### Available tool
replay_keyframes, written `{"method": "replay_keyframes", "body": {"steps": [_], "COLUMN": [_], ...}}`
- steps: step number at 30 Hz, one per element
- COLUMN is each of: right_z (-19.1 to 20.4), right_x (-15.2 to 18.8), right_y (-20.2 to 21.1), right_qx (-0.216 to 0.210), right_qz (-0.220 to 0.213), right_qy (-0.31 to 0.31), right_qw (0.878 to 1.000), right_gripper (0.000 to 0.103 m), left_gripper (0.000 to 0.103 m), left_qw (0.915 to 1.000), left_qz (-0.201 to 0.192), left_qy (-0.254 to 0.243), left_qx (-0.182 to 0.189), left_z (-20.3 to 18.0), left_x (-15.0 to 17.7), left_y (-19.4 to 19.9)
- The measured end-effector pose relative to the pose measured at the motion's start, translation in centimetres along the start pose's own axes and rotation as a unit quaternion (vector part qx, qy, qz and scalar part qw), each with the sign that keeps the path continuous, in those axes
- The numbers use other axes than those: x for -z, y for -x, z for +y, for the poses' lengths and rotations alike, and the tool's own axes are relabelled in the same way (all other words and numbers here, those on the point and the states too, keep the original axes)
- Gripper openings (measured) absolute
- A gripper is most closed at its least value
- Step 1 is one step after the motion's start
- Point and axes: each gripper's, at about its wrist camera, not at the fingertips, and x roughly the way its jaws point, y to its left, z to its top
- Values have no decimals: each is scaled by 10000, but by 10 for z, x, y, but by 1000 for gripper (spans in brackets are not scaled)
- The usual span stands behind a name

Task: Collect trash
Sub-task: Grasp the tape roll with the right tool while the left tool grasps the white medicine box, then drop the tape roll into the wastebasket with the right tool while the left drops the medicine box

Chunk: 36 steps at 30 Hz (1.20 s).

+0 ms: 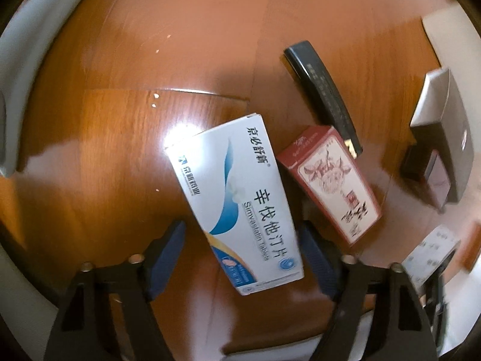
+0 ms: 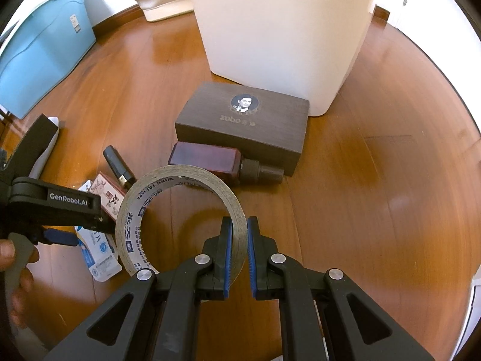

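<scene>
Glossy wooden floor (image 1: pixel 120 60): I am straddling the white-and-blue cardboard medicine box (image 1: pixel 237 201) with my unclenched left tool (image 1: pixel 240 255); my right tool (image 2: pixel 239 240) is clenching the grey tape ring (image 2: pixel 180 210); the box risks skidding.

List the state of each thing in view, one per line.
Left gripper: open, straddling the pill box.
Pill box: closed, flat on the floor.
Red box: closed, lying flat.
Right gripper: shut on the tape roll.
Tape roll: held upright.
Brown box: lid shut.

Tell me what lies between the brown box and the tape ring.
In the right wrist view, a dark red bottle lies on its side between the brown box and the tape ring, its cap pointing right, close against the box's front.
</scene>
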Motion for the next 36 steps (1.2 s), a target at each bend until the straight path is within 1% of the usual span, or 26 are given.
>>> {"method": "replay_keyframes", "body": {"steps": [1, 2, 9, 13, 16, 18, 20, 21, 22, 23, 24, 25, 28, 29, 30, 31, 32, 34, 35, 36], "right_z": [0, 0, -2, -3, -3, -4, -7, -9, -11, -12, -13, -15, -20, -23, -25, -26, -28, -29, -30, -31], "right_x": [0, 0, -2, -1, -2, -1, -1, 0, 0, 0, 1, 1, 2, 2, 3, 3, 3, 2, 1, 1], "right_y": [0, 0, 1, 2, 8, 12, 14, 14, 15, 16, 18, 19, 25, 28, 31, 34, 36, 40, 41, 43], "right_qx": [3, 7, 19, 8, 7, 15, 29, 28, 29, 33, 42, 48, 71, 82, 79, 76, 76, 88, 90, 91], "right_qz": [-1, -3, -65, -84, -155, -196, -209, -213, -217, -226, -249, -269, -343, -382, -419, -448, -469, -517, -524, -533], "right_qy": [-3, -11, -39, -52, -57, -96, -158, -207, -246, -270, -298, -319, -435, -498, -559, -611, -645, -688, -698, -706], "right_qw": [10000, 10000, 10000, 10000, 9999, 9998, 9997, 9996, 9995, 9994, 9992, 9991, 9984, 9980, 9975, 9971, 9968, 9963, 9961, 9960], "right_gripper": [8, 8, 8, 8, 8, 8, 8, 8, 8, 8, 8, 8, 8, 8, 8, 8, 8, 8, 8, 8], "left_gripper": [54, 51, 51, 50, 50, 50, 50, 50, 50, 50, 50, 50, 50, 50, 50, 50, 51, 51, 51, 52], "left_qw": [9998, 9997, 9972, 9930, 9864, 9735, 9534, 9430, 9369, 9290, 9188, 9096, 8808, 8761, 8714, 8688, 8690, 8708, 8768, 8808], "left_qz": [-59, -69, -182, -375, -680, -1334, -2099, -2402, -2562, -2753, -2993, -3166, -3487, -3520, -3461, -3306, -3228, -2898, -2664, -2506], "left_qy": [-138, -235, -672, -1073, -1455, -1840, -2168, -2298, -2363, -2419, -2430, -2479, -2844, -2916, -3134, -3367, -3441, -3760, -3794, -3790], "left_qx": [-105, -77, -264, -329, -347, -275, -48, 119, 266, 509, 844, 1041, 1475, 1531, 1504, 1503, 1490, 1279, 1282, 1331], "left_z": [-3, -5, -12, -14, -25, -38, -53, -64, -73, -84, -97, -108, -142, -151, -170, -192, -202, -237, -255, -266], "left_x": [0, 1, -1, 4, 8, 13, 19, 19, 16, 11, 5, 0, -17, -23, -34, -46, -51, -68, -77, -83], "left_y": [2, 4, 8, 28, 62, 115, 176, 203, 220, 244, 276, 298, 346, 352, 356, 354, 352, 334, 322, 313]}}
